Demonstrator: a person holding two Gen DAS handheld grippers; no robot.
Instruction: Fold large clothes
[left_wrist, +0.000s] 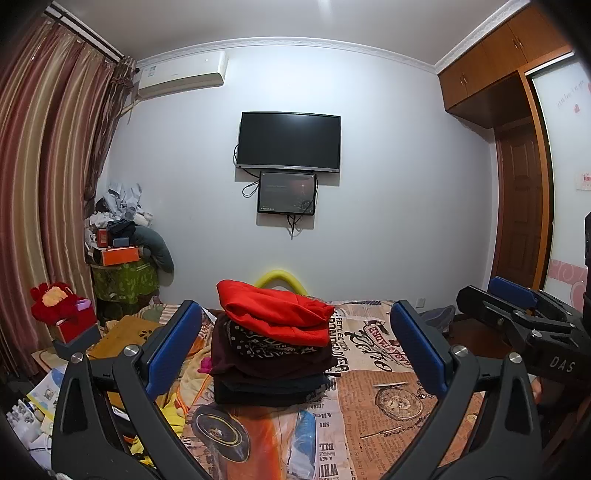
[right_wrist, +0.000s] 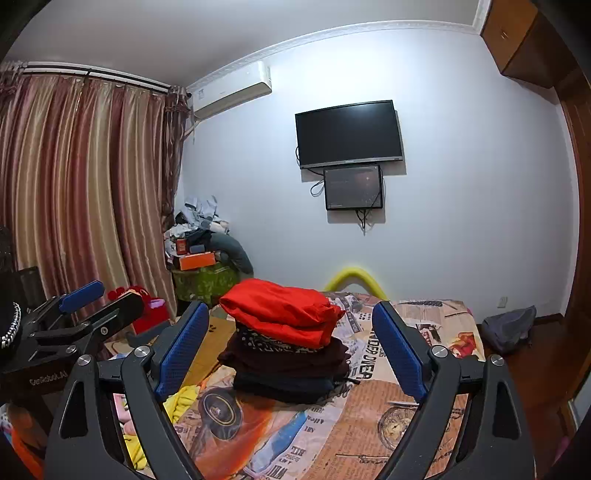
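Garments are sitting folded in a stack (left_wrist: 271, 350) mid-bed (left_wrist: 388, 406); soft, limp, likely slumping if pinched by one edge. Left gripper (left_wrist: 295, 350) and right gripper (right_wrist: 291, 350) are hovering, jaws spread, gripping nothing.

- Bed (left_wrist: 388, 424): covered by a sheet printed with newspaper text, a pocket watch and a record, in orange, cream and blue.
- Stack of folded clothes (left_wrist: 271, 354): rests on the sheet near the middle of the bed; dark garments at the bottom, a black-and-white patterned piece above them, a red garment (left_wrist: 275, 312) on top.
- Yellow cloth (right_wrist: 183, 400): lies crumpled at the bed's left edge, just beside the stack's base.
- Yellow curved tube (right_wrist: 354, 278): rises behind the far edge of the bed.
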